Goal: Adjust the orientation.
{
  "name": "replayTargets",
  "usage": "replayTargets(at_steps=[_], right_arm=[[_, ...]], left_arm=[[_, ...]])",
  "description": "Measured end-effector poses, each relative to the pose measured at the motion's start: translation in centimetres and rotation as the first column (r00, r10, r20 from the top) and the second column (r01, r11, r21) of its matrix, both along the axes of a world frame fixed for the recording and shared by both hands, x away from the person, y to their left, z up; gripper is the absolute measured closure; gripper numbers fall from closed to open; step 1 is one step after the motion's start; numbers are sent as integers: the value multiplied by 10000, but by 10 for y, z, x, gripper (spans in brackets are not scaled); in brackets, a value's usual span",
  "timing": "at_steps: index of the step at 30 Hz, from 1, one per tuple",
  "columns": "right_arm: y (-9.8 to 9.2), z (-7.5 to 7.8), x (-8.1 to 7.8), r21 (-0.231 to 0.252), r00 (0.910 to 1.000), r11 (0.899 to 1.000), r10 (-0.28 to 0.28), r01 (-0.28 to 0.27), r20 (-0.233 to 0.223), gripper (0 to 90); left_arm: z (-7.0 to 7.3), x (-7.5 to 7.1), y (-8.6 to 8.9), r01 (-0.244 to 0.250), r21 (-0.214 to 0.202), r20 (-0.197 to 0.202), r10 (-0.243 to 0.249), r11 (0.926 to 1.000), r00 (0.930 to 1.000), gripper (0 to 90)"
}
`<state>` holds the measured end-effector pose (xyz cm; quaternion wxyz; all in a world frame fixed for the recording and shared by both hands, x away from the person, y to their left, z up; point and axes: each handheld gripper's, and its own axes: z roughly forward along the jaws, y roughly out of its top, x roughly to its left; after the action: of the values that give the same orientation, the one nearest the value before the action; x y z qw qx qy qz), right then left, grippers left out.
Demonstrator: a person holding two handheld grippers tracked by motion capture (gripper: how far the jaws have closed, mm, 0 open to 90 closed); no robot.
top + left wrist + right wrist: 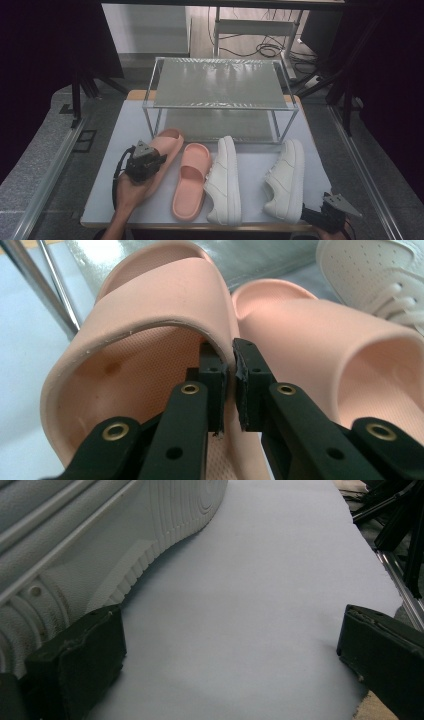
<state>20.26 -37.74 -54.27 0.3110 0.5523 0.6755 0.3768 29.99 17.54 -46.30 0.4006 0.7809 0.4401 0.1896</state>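
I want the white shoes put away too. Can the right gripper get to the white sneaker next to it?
Probably yes: the right gripper is open beside the white lace-up sneaker, with nothing between them.

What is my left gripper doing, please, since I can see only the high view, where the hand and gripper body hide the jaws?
Observer: The left gripper is shut on the strap edge of the left pink slide.
Operator: Thanks. Is the slide's partner close by?
Observer: The second pink slide lies right beside it; whether they touch, I cannot tell.
Operator: And the right gripper's jaws?
Observer: The right gripper stands wide open over bare table, its one jaw right by the sole of a white sneaker.
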Motion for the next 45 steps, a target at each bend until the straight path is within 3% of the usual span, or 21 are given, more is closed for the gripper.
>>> replayTargets(at_steps=[19, 33, 38, 45], right_arm=[[0, 0, 0, 10, 10000, 10000, 2, -2, 14, 0], [0, 0, 0, 10, 10000, 10000, 19, -19, 37, 0], [-1, 0, 0, 4, 10000, 10000, 39, -39, 39, 0], [0, 0, 0, 33, 10000, 10000, 37, -37, 32, 0]], left_arm=[[-3, 45, -25, -705, -160, 285, 709, 9974, 9971, 833], [-13, 77, -39, -1350, -66, 525, 1351, 9908, 9894, 829], [-18, 85, -44, -1469, 319, 665, 1445, 9886, 9873, 828], [-19, 90, -52, -1434, 503, 413, 1414, 9884, 9891, 808]])
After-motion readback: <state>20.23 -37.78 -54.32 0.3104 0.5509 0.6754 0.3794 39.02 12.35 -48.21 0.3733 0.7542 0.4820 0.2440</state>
